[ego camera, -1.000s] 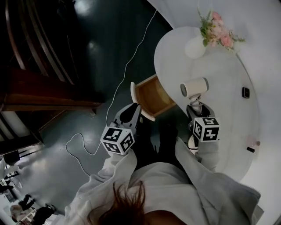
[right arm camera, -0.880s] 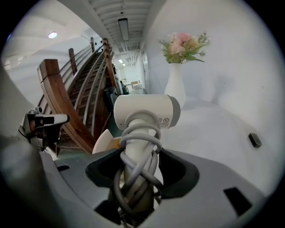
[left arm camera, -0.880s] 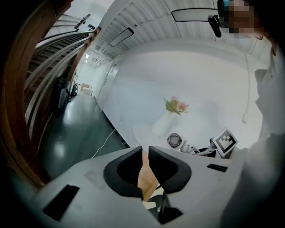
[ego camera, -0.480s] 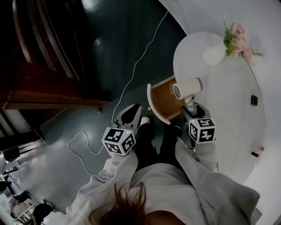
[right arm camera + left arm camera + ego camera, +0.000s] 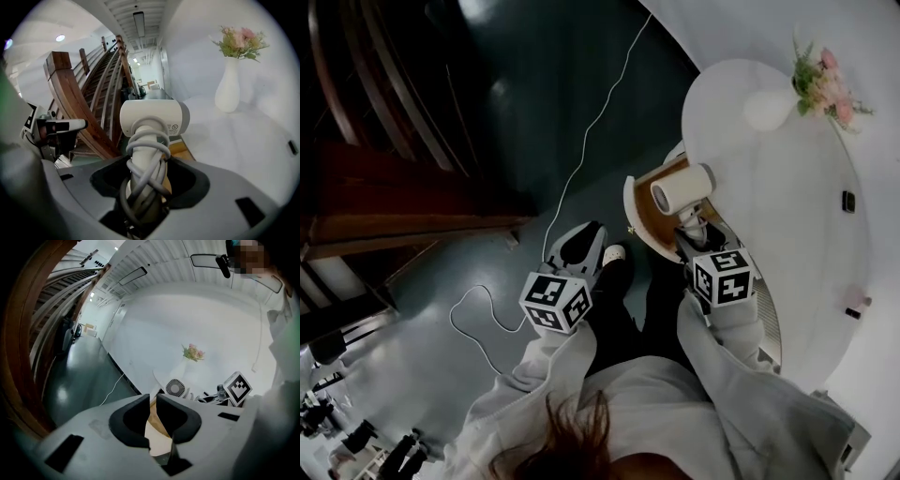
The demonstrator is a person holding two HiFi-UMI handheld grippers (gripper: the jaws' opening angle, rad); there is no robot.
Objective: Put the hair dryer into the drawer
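Far left in the head view you've got dark wood stairs [image 5: 384, 178], then a thin white cable [image 5: 581, 155] snaking over the dark floor [image 5: 516, 84]. Next is your left gripper [image 5: 153, 398]: its jaws are pulled in to a thin slit with nothing in them. It points at the drawer [image 5: 636, 217] from the left, near it but apart. A pale shoe [image 5: 615, 253] sits on the floor just beside its tips. The drawer is pulled out from under the left edge of the white table [image 5: 797, 244], with the white front toward you and the wooden inside showing. The dryer [image 5: 682, 190] sits right over that opening in the head view, barrel crosswise with its round end to the left. Can't tell whether it's down in the drawer or above it. Your right gripper [image 5: 147, 165] has it: the jaws are clamped on the handle, which has the grey cord [image 5: 150, 145] wound round it, and the barrel stands clear past the tips. In the right gripper view a strip of the drawer's wood shows just below the barrel. Right of that is the table top. A white vase [image 5: 769, 110] with pink flowers [image 5: 823, 82] stands at its far side, well apart from the dryer. A small black item [image 5: 848, 201] lies near the right edge, too small to identify.
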